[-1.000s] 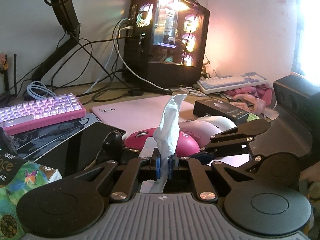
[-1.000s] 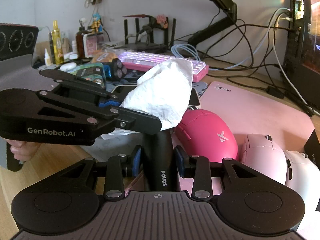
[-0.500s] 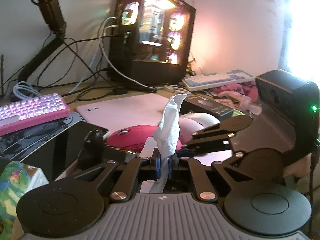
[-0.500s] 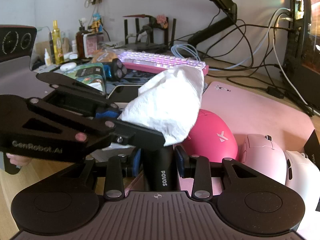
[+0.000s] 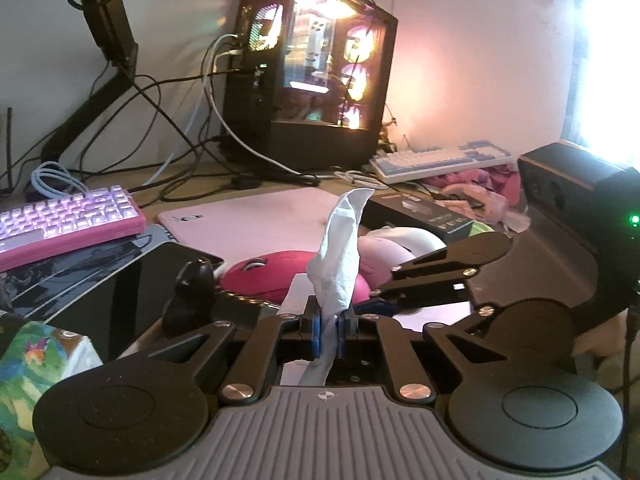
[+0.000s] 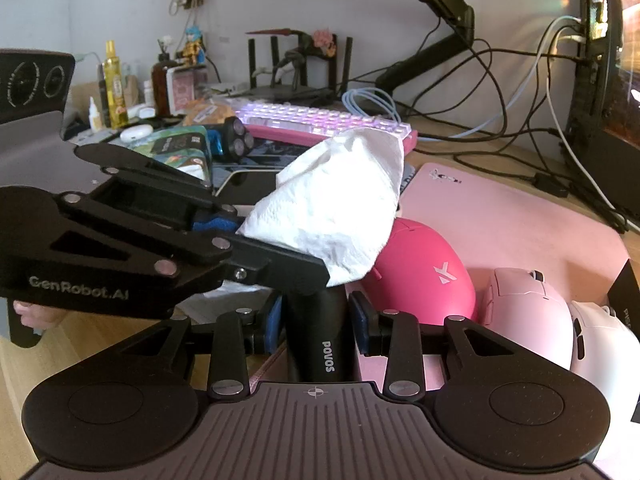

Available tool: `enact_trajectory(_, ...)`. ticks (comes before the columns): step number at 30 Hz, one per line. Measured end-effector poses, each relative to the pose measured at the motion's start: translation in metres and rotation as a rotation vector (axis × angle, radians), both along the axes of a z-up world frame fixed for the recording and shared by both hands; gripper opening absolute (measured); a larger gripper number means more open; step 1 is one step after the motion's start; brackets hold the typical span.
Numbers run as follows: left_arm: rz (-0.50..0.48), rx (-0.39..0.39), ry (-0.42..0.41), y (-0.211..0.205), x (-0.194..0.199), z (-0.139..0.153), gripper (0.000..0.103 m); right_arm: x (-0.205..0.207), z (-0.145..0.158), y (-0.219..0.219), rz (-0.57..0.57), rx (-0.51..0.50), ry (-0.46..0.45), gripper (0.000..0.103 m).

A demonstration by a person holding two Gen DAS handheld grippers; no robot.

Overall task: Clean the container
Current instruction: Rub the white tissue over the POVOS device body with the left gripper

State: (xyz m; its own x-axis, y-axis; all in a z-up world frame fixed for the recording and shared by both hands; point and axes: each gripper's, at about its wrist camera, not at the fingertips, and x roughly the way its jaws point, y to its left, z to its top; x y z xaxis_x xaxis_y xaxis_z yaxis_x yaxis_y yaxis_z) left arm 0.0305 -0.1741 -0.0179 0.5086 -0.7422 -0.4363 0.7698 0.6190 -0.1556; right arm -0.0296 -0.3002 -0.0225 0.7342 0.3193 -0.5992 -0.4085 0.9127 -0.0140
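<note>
My left gripper (image 5: 329, 330) is shut on a white tissue (image 5: 338, 258) that stands up from its fingers. It also shows in the right wrist view (image 6: 224, 236), where the tissue (image 6: 340, 204) hangs over the top of a black POVOS container (image 6: 320, 332). My right gripper (image 6: 318, 328) is shut on that black container. In the left wrist view the container (image 5: 190, 298) is a dark body to the left of the tissue. Its top is hidden by the tissue.
A hot-pink mouse (image 6: 424, 276), a pale pink mouse (image 6: 528, 312) and a white mouse (image 6: 604, 344) lie on a pink mat (image 6: 512, 216). A lit pink keyboard (image 6: 320, 120), a tablet (image 5: 120, 284), a PC tower (image 5: 312, 88) and cables stand behind.
The left gripper has swung with the tissue, which now lies more over the black container's top. The right gripper holds still.
</note>
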Motion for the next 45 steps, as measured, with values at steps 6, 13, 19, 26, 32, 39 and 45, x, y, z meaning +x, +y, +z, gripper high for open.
enact_trajectory(6,-0.049,-0.012,0.012,-0.0025,-0.0027,-0.0015,0.012,0.0001,0.0001,-0.0001,0.0,0.001,0.0,0.039)
enact_trajectory(13,-0.016,-0.008,0.009,-0.0009,-0.001,-0.0017,0.011,-0.0001,0.0001,0.0002,0.0,0.0,0.0,0.039)
enact_trajectory(19,0.061,-0.002,0.004,0.0035,0.0043,-0.0005,0.011,0.0001,0.0003,0.0001,0.0,0.0,0.0,0.039)
enact_trajectory(26,0.064,0.0,0.002,0.0044,0.0043,0.0016,0.011,0.0003,0.0002,-0.0002,0.0,0.002,0.001,0.039)
enact_trajectory(32,0.017,-0.006,0.007,0.0011,0.0004,0.0014,0.011,0.0,0.0005,0.0001,0.0,0.004,0.002,0.039)
enact_trajectory(39,-0.05,-0.025,0.025,-0.0031,-0.0028,-0.0017,0.011,-0.0002,0.0006,0.0004,0.0,0.003,0.002,0.039)
enact_trajectory(45,-0.047,-0.033,0.034,-0.0021,-0.0014,-0.003,0.011,0.0,0.0008,0.0002,0.0,0.003,0.001,0.039)
